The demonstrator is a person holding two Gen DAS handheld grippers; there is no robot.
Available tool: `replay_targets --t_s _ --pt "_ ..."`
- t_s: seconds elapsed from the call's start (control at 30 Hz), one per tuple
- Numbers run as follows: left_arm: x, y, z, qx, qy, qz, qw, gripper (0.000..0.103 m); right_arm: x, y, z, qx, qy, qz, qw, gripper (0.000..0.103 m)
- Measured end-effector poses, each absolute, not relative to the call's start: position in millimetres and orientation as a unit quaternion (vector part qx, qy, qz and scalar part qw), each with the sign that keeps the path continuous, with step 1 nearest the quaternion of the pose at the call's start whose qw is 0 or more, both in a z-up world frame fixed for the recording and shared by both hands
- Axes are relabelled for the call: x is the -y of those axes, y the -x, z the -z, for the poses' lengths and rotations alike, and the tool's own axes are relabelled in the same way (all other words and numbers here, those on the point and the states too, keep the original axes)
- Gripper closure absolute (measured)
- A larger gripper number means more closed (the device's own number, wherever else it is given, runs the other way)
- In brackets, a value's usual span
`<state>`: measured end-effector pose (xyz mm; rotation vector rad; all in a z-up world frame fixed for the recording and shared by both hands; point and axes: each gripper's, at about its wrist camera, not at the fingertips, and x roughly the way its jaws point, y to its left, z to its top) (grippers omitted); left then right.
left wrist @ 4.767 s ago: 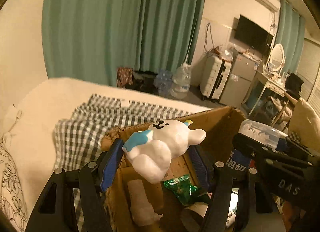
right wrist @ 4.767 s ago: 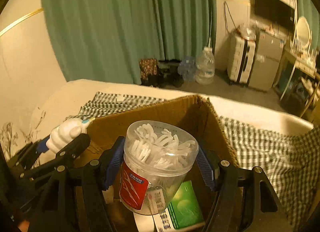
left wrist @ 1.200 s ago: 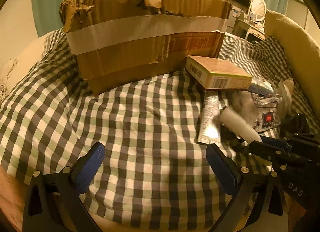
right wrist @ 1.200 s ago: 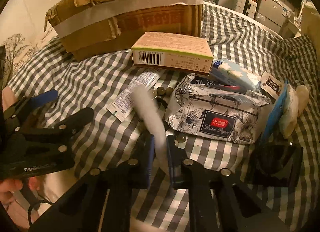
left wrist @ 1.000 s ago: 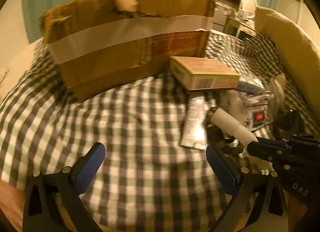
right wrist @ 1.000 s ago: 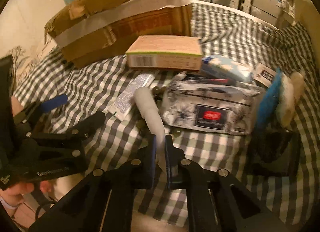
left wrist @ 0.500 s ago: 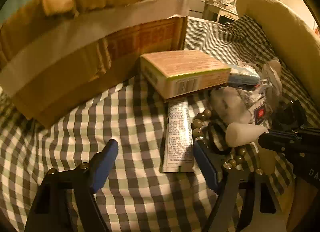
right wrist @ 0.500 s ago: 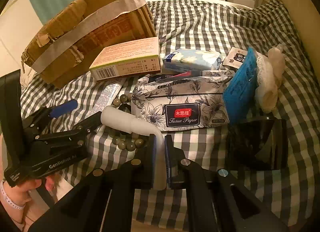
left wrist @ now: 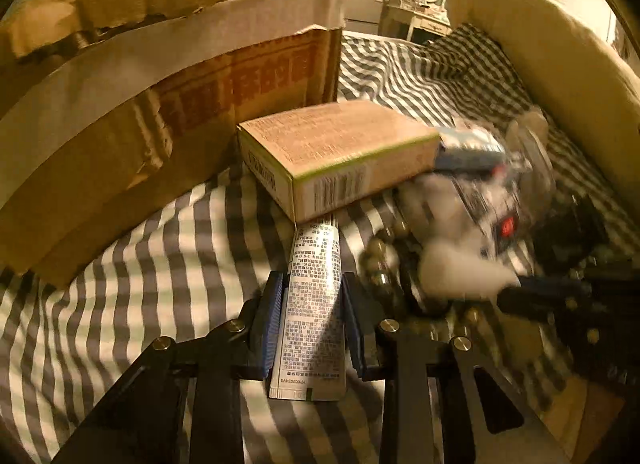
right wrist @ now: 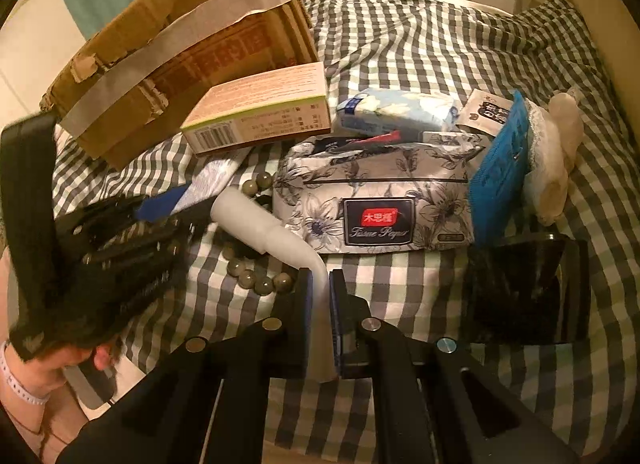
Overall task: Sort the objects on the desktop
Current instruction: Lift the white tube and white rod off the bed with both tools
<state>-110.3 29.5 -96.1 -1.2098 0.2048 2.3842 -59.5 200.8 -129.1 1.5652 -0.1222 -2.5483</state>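
A flat silver tube (left wrist: 314,304) with small print lies on the checked cloth, in front of a tan carton (left wrist: 340,151). My left gripper (left wrist: 312,304) straddles the tube; its jaws are closing and the blue pads sit against the tube's two long edges. In the right wrist view the left gripper (right wrist: 160,199) shows at the left, over the same tube (right wrist: 212,179). My right gripper (right wrist: 320,304) is shut on the flat end of a white squeeze tube (right wrist: 256,219), held up above a bead bracelet (right wrist: 256,280). The big taped cardboard box (right wrist: 180,47) stands behind.
A flowered tissue pack (right wrist: 376,199), a blue-white soft pack (right wrist: 396,109), a blue pad with lace (right wrist: 500,167) and a dark glossy object (right wrist: 524,288) lie to the right on the cloth (right wrist: 440,43). A cushion (left wrist: 560,63) borders the far right. A person's hand (right wrist: 32,380) is at lower left.
The left gripper moved right and forward from bare cloth to the silver tube and narrowed its jaws around it. The right gripper stayed shut on the white tube, which rolled to point left.
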Motion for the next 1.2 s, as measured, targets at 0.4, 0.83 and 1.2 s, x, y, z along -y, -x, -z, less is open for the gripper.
replay_targets --t_s 0.4,0.83,1.2 --pt "0.1 71.7 96.3 -0.036 0.482 -0.848 0.217 0.072 -171.0 46.8 135.8 0.009 -0.528 0.84 0.128 0.094" --pt "-14.7 75.5 103.8 -0.069 0.457 -0.854 0.239 0.035 -184.1 60.8 151.6 0.062 -0.545 0.827 0.125 0.075" --pt "-5.0 75.9 101.6 -0.057 0.463 -0.856 0.222 0.047 -175.2 56.1 156.4 0.069 -0.539 0.825 0.152 0.042"
